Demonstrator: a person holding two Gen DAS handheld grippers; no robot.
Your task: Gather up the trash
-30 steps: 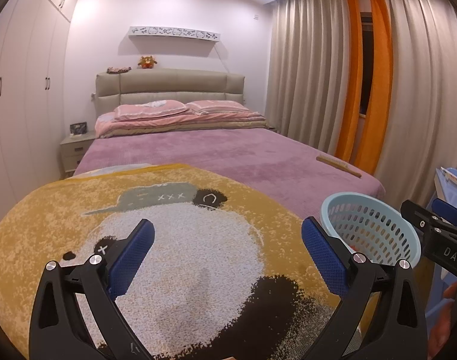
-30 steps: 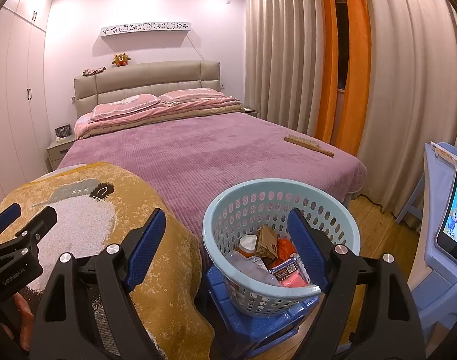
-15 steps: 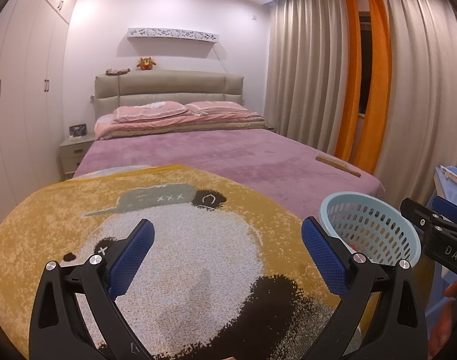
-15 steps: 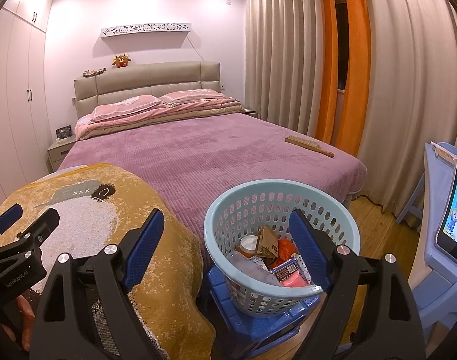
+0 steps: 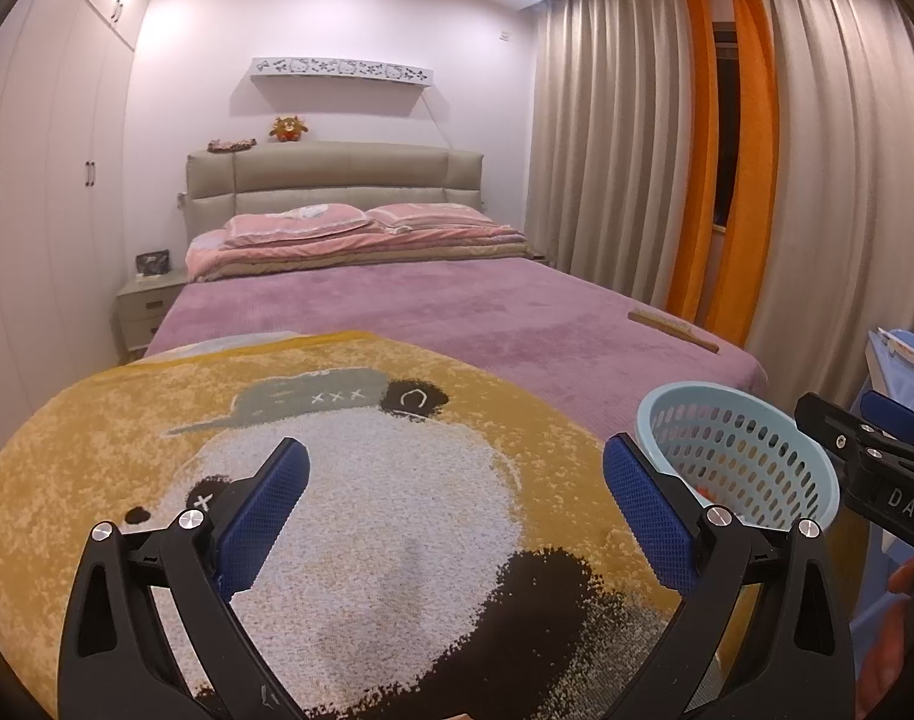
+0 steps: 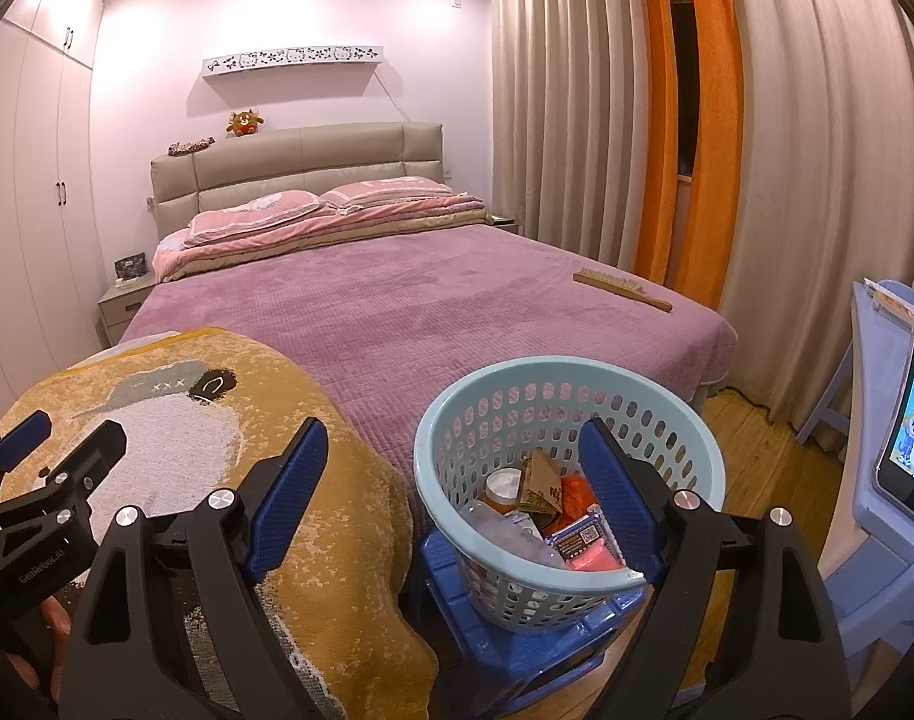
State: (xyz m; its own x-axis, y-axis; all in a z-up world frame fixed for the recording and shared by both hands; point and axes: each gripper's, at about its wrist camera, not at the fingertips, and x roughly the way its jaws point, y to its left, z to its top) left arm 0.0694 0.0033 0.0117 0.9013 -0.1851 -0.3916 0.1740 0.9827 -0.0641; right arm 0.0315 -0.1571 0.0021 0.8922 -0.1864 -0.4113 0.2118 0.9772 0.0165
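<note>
Right, both grippers hover at the foot of the bed point(image 6: 457, 300), nothing in either one. Left gripper point(image 5: 457, 516): jaws spread wide, blue pads well apart, only the yellow panda blanket point(image 5: 397, 540) showing in the gap; pads touch nothing. Right gripper point(image 6: 454, 492): jaws equally wide, empty. Its left pad sits over the blanket edge, its right pad appears in front of the light blue basket point(image 6: 505, 588), over the opening. Can't tell if that pad touches the rim; no grip on it either way.

Trash is in the basket: a clear plastic bottle point(image 6: 511, 531), a folded bit of brown cardboard point(image 6: 544, 483), something orange point(image 6: 580, 495), a pink wrapper point(image 6: 589, 552), a small jar with a white lid point(image 6: 504, 489). Basket stands on a blue plastic stool point(image 6: 475, 618) just beside the blanket-covered corner of the bed.

A wooden brush point(image 6: 622, 291) lies on the purple bedspread near the far right edge, well apart from both grippers. A tablet point(image 6: 913, 408) with a lit screen stands at the right.
</note>
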